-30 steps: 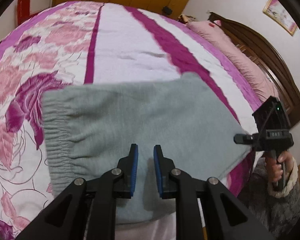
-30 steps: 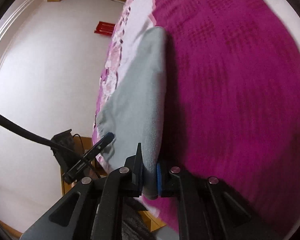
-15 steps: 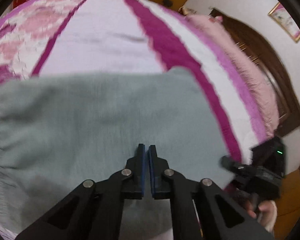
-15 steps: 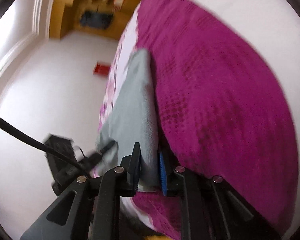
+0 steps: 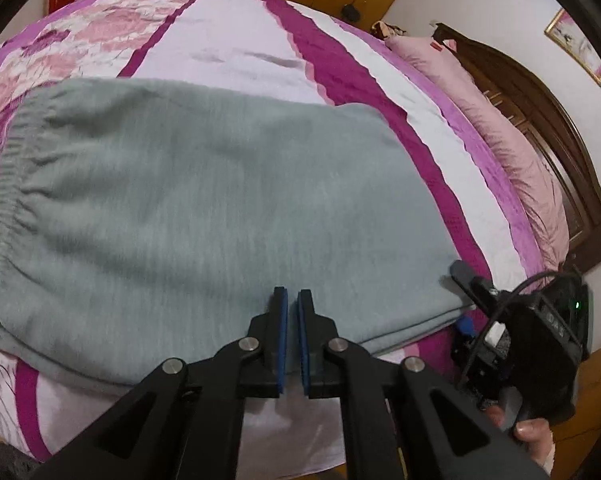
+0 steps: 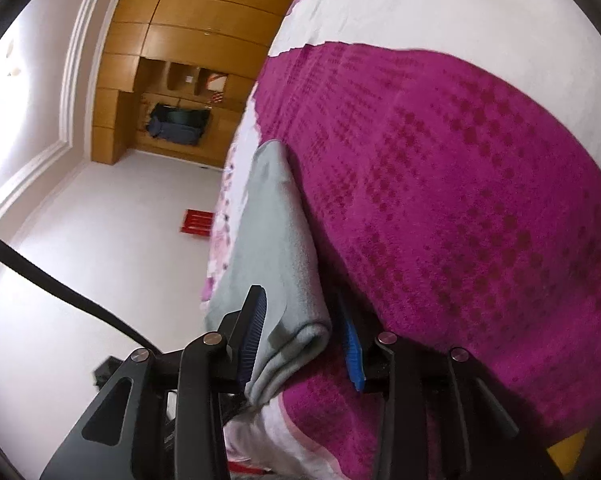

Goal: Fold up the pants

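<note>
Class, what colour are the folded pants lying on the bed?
The pants are a plain grey-green, clearest in the left wrist view.

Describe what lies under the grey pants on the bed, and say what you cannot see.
Under the grey pants lies the bedspread, with floral, pale and magenta bands showing around them. The part beneath the fabric is covered, so its pattern there is hidden.

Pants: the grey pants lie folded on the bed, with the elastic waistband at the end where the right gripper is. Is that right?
Not quite. The grey pants do lie folded on the bed, but the left wrist view shows the elastic waistband at the far left end, opposite the right gripper, which sits at the folded corner on the right.
</note>
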Demonstrator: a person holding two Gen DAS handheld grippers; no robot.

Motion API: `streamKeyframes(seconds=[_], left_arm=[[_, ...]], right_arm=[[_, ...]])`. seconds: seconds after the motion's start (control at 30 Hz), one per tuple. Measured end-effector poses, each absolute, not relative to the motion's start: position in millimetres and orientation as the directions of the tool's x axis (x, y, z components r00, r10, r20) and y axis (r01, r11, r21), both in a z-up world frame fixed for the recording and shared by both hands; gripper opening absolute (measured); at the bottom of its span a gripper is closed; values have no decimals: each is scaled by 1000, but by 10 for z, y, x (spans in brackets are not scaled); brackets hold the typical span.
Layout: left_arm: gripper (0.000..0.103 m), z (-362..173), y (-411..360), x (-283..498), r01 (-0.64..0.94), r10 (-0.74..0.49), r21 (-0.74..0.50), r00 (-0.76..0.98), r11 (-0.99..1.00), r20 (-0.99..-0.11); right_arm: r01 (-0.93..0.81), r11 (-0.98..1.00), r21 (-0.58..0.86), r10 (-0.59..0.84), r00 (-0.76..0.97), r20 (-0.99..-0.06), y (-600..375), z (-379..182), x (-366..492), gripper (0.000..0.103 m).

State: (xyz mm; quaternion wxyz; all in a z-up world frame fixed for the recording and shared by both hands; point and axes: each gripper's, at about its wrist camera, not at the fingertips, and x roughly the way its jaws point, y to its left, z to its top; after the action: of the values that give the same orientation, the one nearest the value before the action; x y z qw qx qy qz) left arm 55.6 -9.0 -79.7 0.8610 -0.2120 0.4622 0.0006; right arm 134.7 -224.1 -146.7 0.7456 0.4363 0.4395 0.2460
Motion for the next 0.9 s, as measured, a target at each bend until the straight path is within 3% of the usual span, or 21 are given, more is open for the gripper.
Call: streamKeyframes(seconds=[0.03, 0.17, 0.27, 0.37, 0.43, 0.57, 0.73, 0.9], left_arm=[[4, -773, -79, 539, -185, -204, -372, 582, 910, -787], [4, -641, 90, 425, -168, -227, -406, 612, 898, -758], [4, -404, 410, 275, -171, -216, -425, 662, 889, -718], [14, -196, 751, 93, -193, -181, -431, 705, 881, -685], [16, -108, 979, -41, -217, -137, -409, 721, 887, -679], [16, -58, 1449, -279, -297, -95, -455, 744, 840, -662], [16, -65, 1835, -445, -371, -79, -515, 748, 773, -659], [16, -97, 1959, -518, -396, -77, -527, 742, 752, -667]], right_arm=[[26, 549, 836, 722, 489, -489, -2329, -1421, 1331, 11], [-27, 826, 562, 503, 483, -716, -1901, -987, 1429, 9], [-105, 933, 345, 344, 552, -760, -1596, -639, 1344, 8], [-166, 964, 210, 267, 606, -749, -1409, -419, 1299, 8], [-230, 972, 45, 193, 678, -709, -1248, -250, 1267, 8], [-316, 891, -327, 98, 836, -540, -610, 63, 891, 8], [-435, 607, -665, 237, 898, -371, 565, 24, 164, 8], [-543, 368, -754, 373, 830, -416, 1029, -651, -316, 8]])
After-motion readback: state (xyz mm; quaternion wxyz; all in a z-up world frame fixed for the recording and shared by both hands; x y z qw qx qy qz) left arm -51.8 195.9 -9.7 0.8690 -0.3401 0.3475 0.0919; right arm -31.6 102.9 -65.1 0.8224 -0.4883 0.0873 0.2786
